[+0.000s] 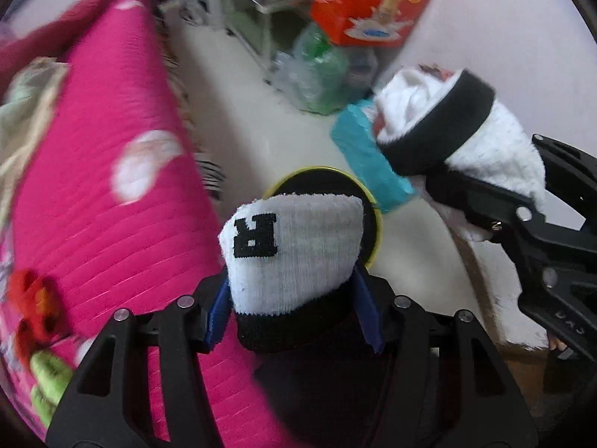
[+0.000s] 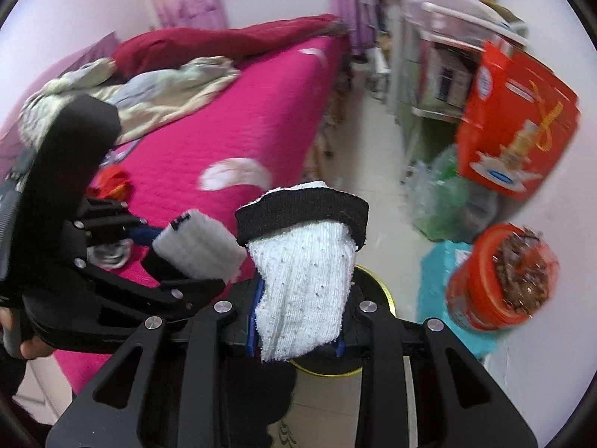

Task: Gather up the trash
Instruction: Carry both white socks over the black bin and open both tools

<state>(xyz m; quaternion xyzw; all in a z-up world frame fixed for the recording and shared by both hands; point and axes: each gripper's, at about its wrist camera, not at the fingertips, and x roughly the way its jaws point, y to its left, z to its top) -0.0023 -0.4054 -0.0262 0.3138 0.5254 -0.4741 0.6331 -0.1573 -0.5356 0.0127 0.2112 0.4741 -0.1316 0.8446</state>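
My left gripper (image 1: 294, 257) is shut on a white sock with a black cuff and a black letter R (image 1: 287, 246). My right gripper (image 2: 302, 298) is shut on a white sock with a black cuff (image 2: 302, 261). Both hang just above a round black bin with a yellow rim (image 1: 373, 209), which also shows in the right wrist view (image 2: 377, 283) under the sock. The right gripper with its sock shows in the left wrist view (image 1: 440, 127) at the right. The left gripper shows in the right wrist view (image 2: 197, 246) at the left.
A bed with a pink quilt (image 2: 231, 119) fills the left side, with crumpled clothes (image 2: 149, 89) on it. A teal bag (image 2: 440, 283), an orange bucket (image 2: 500, 283), a green plastic bag (image 1: 317, 71), a red box (image 2: 518, 127) and shelves (image 2: 433, 67) stand along the right wall.
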